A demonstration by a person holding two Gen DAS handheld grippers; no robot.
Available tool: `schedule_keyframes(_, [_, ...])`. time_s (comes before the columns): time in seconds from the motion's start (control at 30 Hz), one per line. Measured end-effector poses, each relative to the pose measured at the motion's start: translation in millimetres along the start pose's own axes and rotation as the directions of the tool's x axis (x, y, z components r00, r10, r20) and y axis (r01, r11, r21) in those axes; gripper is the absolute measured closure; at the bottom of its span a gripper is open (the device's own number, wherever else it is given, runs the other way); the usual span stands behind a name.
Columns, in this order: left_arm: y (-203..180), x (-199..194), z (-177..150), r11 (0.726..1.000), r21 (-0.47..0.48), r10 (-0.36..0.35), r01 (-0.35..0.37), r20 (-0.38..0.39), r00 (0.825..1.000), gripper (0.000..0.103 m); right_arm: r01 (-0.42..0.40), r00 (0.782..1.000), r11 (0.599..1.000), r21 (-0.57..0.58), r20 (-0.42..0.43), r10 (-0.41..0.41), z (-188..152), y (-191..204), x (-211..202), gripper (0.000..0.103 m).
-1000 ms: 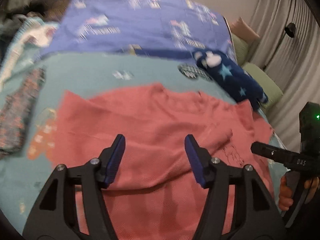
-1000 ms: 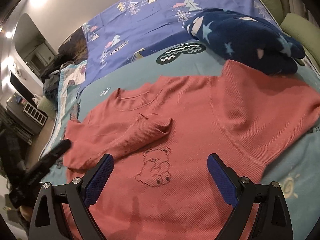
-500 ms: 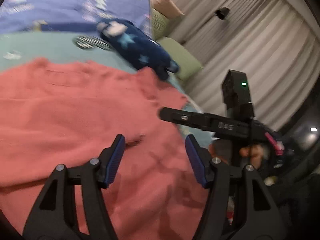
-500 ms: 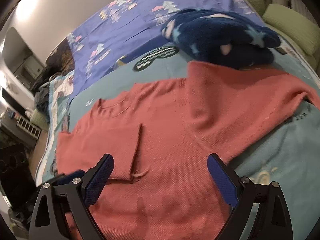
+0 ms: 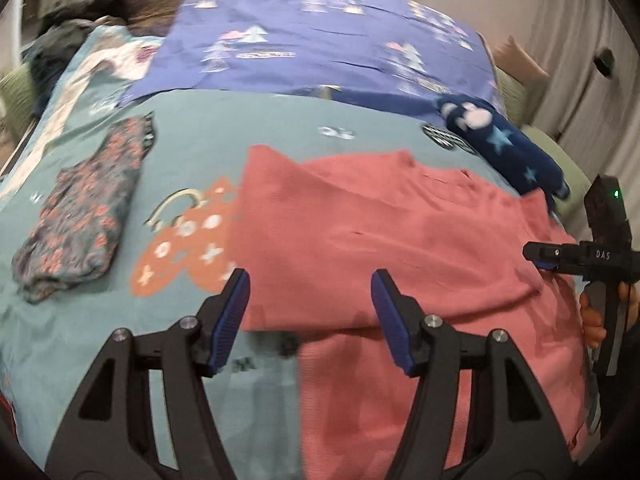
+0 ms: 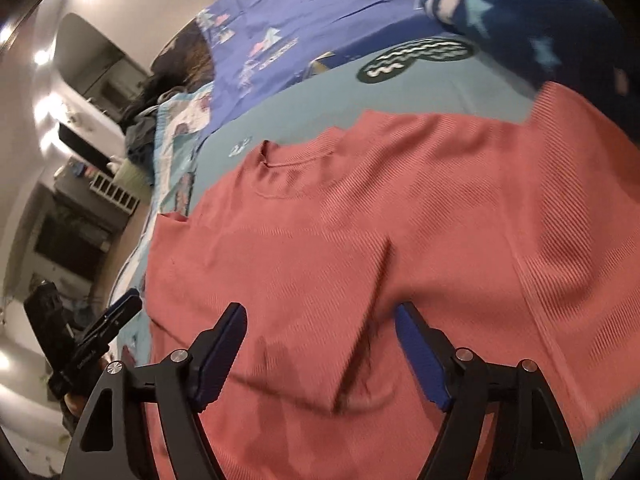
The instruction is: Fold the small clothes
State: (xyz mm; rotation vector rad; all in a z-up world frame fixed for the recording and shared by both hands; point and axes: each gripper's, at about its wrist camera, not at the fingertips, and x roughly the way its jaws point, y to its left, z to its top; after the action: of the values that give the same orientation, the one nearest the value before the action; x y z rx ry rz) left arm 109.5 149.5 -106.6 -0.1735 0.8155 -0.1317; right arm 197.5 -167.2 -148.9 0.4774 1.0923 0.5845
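A coral sweater (image 5: 400, 240) lies flat on the bed (image 5: 224, 128), spread over a teal cover with cartoon prints. Its left sleeve (image 6: 280, 272) is folded in across the chest, the cuff edge lying as a straight line near the middle of the body. The neckline (image 6: 296, 156) points toward the far side of the bed; the right sleeve (image 6: 568, 168) runs out to the side, with its far end touching a navy star fleece (image 6: 532, 24).

The left tool (image 5: 310, 316) hovers over the sweater's near left edge, jaws spread apart with nothing between them. The right tool (image 6: 320, 348) hangs over the lower chest, just above the folded cuff, jaws likewise wide and empty. Each tool shows at the edge of the other's view, the right one (image 5: 576, 258) held in a hand (image 5: 592, 320) at the sweater's right side.

To the left, well apart from the sweater, sits a folded floral garment (image 5: 80, 216). A purple sheet (image 5: 320, 40) with tree prints covers the far part of the bed, and a dark pile of clothes (image 5: 60, 44) lies at the far left corner
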Motion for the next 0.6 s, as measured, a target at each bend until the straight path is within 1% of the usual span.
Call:
schedule_keyframes(0.03, [7.4,-3.2,-0.3,1.000,-0.005,0.003,-0.003,0.004,1.000,0.039,-0.012,1.000,1.000,0.007,-0.001,0.012,3.3,0.4,3.5,0.035])
schedule_keyframes(0.07, [12.6,-5.4,-0.7,1.000,-0.011,0.008,-0.007,0.010,1.000,0.039,-0.015,1.000,1.000,0.012,-0.008,0.015,6.7,1.1,6.2,0.061])
schedule_keyframes(0.1, [12.9,-6.7,0.4,1.000,-0.017,0.014,-0.014,0.017,1.000,0.039,-0.003,1.000,1.000,0.022,-0.021,0.003,9.8,0.2,8.4,0.102])
schedule_keyframes(0.13, [13.3,-8.0,1.6,1.000,-0.023,0.021,-0.020,0.023,1.000,0.039,-0.020,0.999,0.999,0.036,-0.028,0.021,11.6,0.2,8.2,0.099])
schedule_keyframes(0.17, [21.4,-8.8,0.7,0.999,-0.027,0.022,-0.022,0.026,0.999,0.039,-0.040,0.999,0.998,0.041,-0.009,0.040,12.4,1.0,3.1,0.100])
schedule_keyframes(0.2, [22.7,-10.5,1.6,0.999,-0.030,0.024,-0.024,0.031,0.999,0.039,-0.037,0.999,0.999,0.023,0.032,0.036,13.8,5.1,-6.5,0.100])
schedule_keyframes(0.23, [25.2,-12.0,2.6,0.999,-0.029,0.023,-0.022,0.035,0.999,0.039,-0.020,0.998,1.000,0.005,0.067,0.020,15.5,9.2,-14.8,0.100])
schedule_keyframes(0.3, [24.2,-14.1,7.3,1.000,-0.016,0.021,-0.020,0.051,0.998,0.039,-0.017,0.992,1.000,-0.006,0.123,0.017,19.5,13.8,-33.8,0.100])
schedule_keyframes(0.37, [22.0,-15.1,11.3,1.000,0.002,0.011,-0.011,0.063,0.998,0.039,0.007,0.989,1.000,-0.012,0.149,-0.006,23.2,14.9,-48.2,0.100])
schedule_keyframes(0.4, [19.3,-15.0,13.0,1.000,0.013,0.003,-0.004,0.068,0.998,0.038,0.035,0.986,0.999,-0.015,0.164,-0.032,24.2,13.7,-54.5,0.100])
schedule_keyframes(0.47, [13.2,-13.7,16.2,0.999,0.035,-0.006,0.003,0.073,0.997,0.038,0.079,0.982,0.997,-0.013,0.174,-0.076,25.0,7.7,-60.5,0.100])
schedule_keyframes(0.6, [-1.3,-2.0,20.6,0.997,0.073,-0.023,0.019,0.061,0.998,0.037,0.132,0.978,0.991,0.029,0.159,-0.135,22.5,-14.8,-57.2,0.100])
